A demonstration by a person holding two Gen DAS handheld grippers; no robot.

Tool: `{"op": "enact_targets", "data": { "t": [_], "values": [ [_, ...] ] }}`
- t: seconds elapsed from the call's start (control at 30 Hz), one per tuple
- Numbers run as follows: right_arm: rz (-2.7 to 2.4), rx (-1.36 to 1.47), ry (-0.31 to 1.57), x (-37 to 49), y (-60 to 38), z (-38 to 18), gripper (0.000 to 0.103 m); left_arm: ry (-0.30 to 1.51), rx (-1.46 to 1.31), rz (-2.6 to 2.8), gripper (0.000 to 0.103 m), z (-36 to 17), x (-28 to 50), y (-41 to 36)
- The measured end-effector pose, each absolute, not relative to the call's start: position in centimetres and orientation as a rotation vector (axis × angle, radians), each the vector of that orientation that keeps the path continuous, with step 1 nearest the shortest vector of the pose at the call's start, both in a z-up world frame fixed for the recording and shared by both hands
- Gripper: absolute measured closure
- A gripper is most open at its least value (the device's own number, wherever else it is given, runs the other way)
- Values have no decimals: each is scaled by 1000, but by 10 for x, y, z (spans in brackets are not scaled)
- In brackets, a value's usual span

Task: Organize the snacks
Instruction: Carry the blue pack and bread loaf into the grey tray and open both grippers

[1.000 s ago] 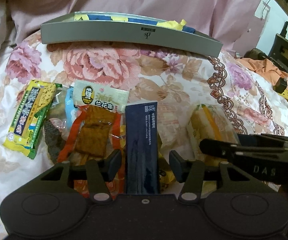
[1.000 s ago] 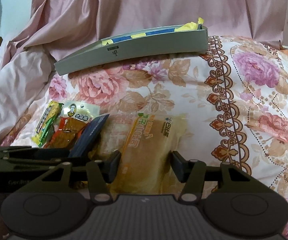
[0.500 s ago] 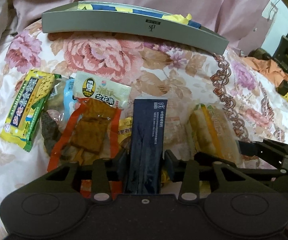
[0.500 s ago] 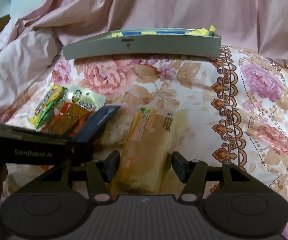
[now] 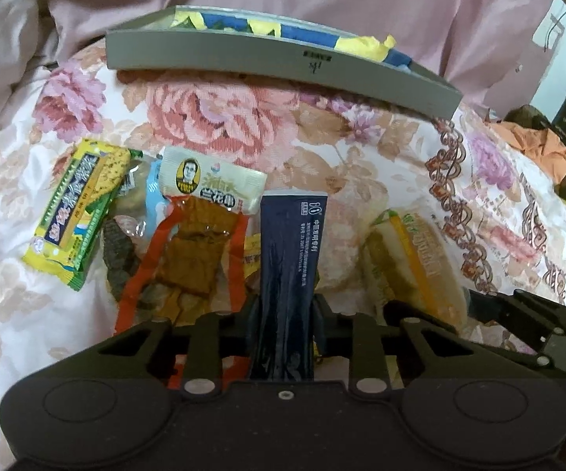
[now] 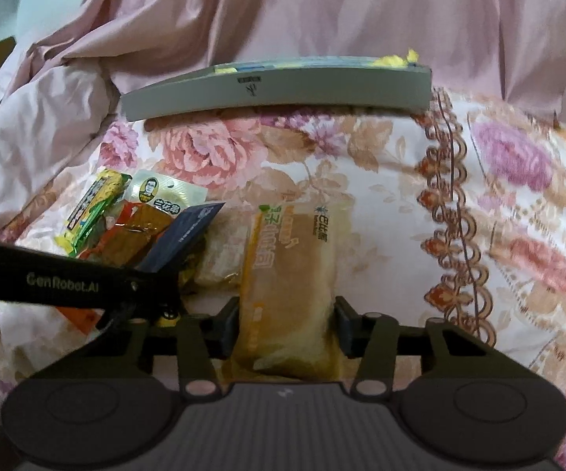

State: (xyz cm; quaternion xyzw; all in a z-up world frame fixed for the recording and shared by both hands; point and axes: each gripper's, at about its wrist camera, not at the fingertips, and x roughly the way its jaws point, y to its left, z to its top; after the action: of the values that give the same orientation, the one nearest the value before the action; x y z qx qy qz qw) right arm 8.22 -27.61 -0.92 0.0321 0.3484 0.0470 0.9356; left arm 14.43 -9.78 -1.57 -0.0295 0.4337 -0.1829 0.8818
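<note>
Judging from how things lie, the sorting is barely begun: a shallow grey tray [image 5: 283, 74] is seen toward the far edge of the flowered bed cover [image 5: 243, 125], with only crumpled blue and yellow wrapping visible inside, while the snacks are still heaped near the bed's near edge. The left gripper [image 5: 286, 310] is closed tight on a dark blue sachet [image 5: 290, 243], its fingers pressed against the lower end of the packet. The sachet's long axis is seen to run away from the gripper toward the tray, its printed top end pointing at the far edge and raised off the pile. The right gripper [image 6: 286, 322] is likewise clamped on a clear-wrapped bread roll [image 6: 290, 271], held across its width, with the long axis also directed at the tray. Left on the cover beside them are a yellow-green biscuit bar [image 5: 79, 216], an orange tofu snack [image 5: 192, 251] and some pale packets underneath. Both held items, and then the rest, would still have to be carried to the tray.
</note>
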Motion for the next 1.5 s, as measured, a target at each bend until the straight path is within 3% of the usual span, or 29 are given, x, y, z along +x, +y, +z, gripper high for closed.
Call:
{"op": "enact_targets", "data": {
  "t": [0.33,0.67,1.17,1.5],
  "values": [
    [87,-86,604,70,-261,4,53,834,-98,-368,74,11,137,-95],
    [57,-60,469,87,-283,34,53,696,-154,-343,74,57,169,-102],
    [48,-57,278,189,-329,95,53,541,-287,-304,74,118,278,-128],
    [64,-96,296,269,-325,91,53,538,-295,-245,74,101,351,-136]
  ]
}}
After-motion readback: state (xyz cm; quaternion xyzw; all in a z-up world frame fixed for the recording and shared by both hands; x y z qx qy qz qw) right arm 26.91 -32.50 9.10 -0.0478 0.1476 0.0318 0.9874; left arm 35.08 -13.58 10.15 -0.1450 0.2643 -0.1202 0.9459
